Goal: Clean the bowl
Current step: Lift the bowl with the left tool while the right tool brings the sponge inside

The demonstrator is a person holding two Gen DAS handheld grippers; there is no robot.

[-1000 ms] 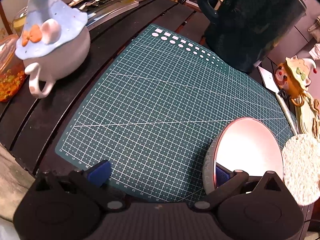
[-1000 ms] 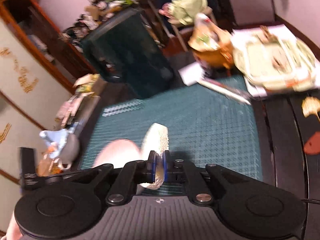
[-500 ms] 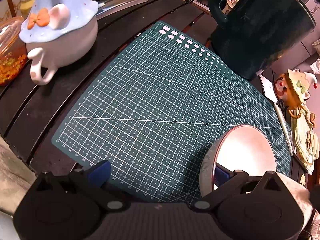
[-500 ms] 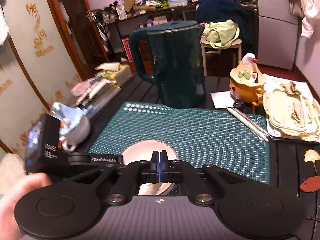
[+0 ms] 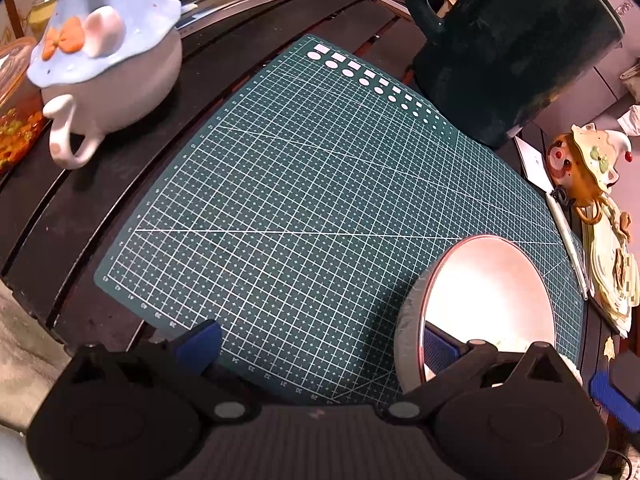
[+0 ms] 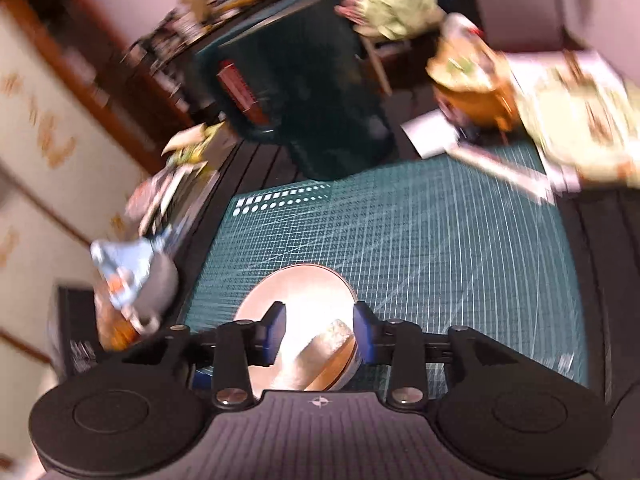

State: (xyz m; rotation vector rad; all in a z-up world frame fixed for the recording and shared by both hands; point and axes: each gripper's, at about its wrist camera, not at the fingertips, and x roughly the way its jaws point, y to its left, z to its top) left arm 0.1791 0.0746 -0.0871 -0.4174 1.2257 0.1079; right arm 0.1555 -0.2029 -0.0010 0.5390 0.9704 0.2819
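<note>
a cluttered room with shelves behind, and a dark slatted table bearing a green cutting mat; on the mat's near right part sits the bowl, pale and shiny inside; a blue-lidded teapot stands off the mat to the left, a dark green kettle at the far edge, an orange figurine pot to the right.

the left gripper has its jaws spread wide, one blue pad inside the bowl against the wall, the other well out over the mat; nothing is pinched, so it seems only to brace the bowl's rim.

in the blurred right wrist view the right gripper hangs over the bowl; its jaws are opening, and the sponge lies loose between and below them, leaning in the bowl, touched by neither pad as far as can be told.

judged from this, the step in hand is setting the sponge down in the bowl; the next move likely calls for regripping it or pressing it flat, then wiping round the inside while the left steadies the rim; a loose brace could let the bowl slide on the mat.
</note>
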